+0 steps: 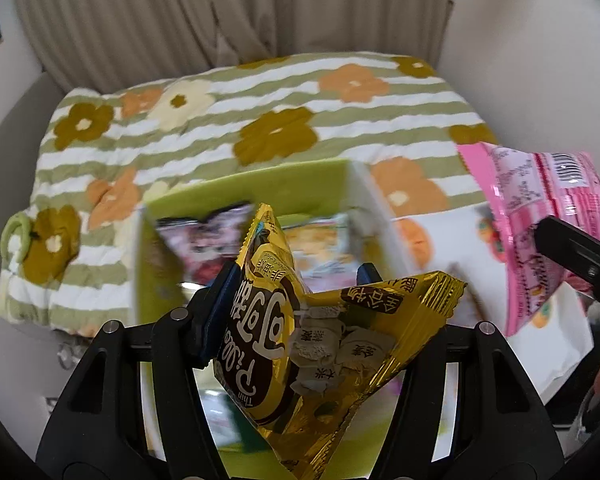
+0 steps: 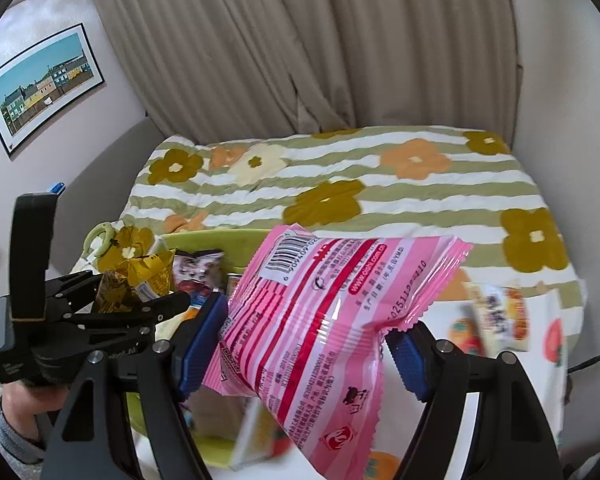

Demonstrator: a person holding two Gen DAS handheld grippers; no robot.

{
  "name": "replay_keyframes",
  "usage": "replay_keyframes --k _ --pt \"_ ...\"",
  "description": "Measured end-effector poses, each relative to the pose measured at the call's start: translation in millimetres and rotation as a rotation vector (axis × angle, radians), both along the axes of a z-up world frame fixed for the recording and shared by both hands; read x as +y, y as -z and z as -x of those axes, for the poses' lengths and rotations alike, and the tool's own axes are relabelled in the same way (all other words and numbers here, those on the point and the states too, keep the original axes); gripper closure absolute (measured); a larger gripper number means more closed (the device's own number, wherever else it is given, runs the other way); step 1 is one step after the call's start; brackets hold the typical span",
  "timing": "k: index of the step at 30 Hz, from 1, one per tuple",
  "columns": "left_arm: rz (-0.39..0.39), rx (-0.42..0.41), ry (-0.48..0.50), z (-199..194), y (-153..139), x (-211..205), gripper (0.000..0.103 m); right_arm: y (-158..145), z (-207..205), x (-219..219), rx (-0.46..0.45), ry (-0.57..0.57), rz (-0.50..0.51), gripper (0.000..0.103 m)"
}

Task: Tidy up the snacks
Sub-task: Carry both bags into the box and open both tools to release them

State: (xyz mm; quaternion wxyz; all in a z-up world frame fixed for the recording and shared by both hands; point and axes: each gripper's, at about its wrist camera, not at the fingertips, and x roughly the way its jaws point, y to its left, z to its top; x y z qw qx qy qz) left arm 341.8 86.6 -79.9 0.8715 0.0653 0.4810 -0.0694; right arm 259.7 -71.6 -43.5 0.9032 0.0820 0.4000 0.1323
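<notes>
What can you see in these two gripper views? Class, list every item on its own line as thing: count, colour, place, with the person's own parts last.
gold snack packet: 1, gold and brown, held in the left gripper above the box
pink snack packet: 1, pink striped, held in the right gripper
green box: 1, lime green, on the bed, with blurred snack packets inside
loose snack packet: 1, white and orange, on the white cloth right of the box
white cloth: 1, white with orange fruit print, under the box
quilt: 1, green and white stripes with flowers, on the bed
curtain: 1, beige, behind the bed
framed picture: 1, colourful houses, left wall
left gripper: 1, black, blue pads
right gripper: 1, black, blue pads
hand: 1, grey sleeve, holding the left gripper
</notes>
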Motion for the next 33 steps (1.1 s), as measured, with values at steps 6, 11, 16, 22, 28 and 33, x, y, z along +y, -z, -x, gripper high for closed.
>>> replay_keyframes --k 6,11,16,22,28,33 --pt "-0.044 -0.013 0.021 -22 12 36 0.000 12 -17 40 0.028 0.001 0.008 0.030" --pt "0.032 -0.003 0.001 -16 22 57 0.001 25 -27 51 0.065 -0.003 0.024 0.030" --pt "0.159 0.021 -0.090 10 28 85 0.001 34 -37 56 0.082 -0.032 0.028 0.030" --pt "0.136 0.026 -0.140 10 32 94 0.001 39 -64 70 0.097 -0.090 0.015 0.030" --pt "0.134 0.027 -0.174 10 36 100 0.001 47 -100 90 0.126 -0.143 0.041 0.029" --pt "0.124 0.032 -0.184 15 35 104 0.001 42 -104 95 0.069 -0.137 0.089 0.004"
